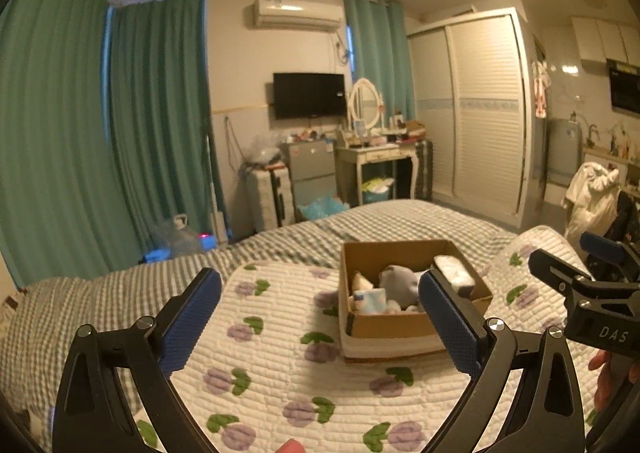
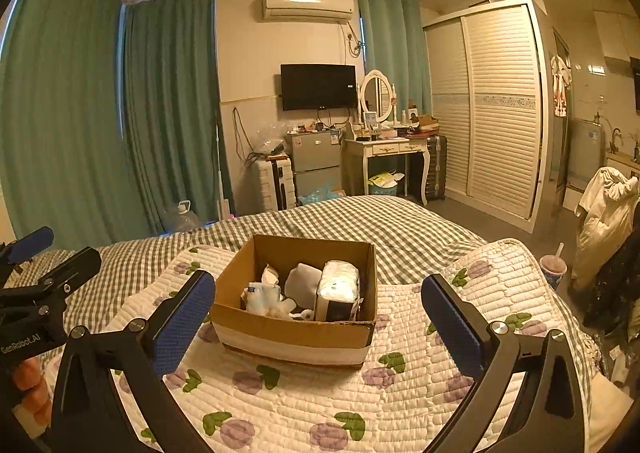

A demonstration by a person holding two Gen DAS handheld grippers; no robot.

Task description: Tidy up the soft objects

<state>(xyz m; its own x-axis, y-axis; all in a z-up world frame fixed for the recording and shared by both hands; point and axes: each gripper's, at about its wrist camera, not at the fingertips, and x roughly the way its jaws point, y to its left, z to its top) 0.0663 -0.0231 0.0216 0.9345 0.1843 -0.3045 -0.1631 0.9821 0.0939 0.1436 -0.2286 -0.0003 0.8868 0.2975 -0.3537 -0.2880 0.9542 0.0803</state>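
Cardboard box on the floral quilt of the bed, holding a grey plush, a white wrapped pack against its right wall, and smaller pale soft items, hard to identify. Left gripper and right gripper both short of the box, jaws wide apart, empty.

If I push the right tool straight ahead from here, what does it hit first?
Most likely the cardboard box on the flowered quilt. The right tool is open and empty, and the box's near wall sits between its fingers; depth is hard to judge.
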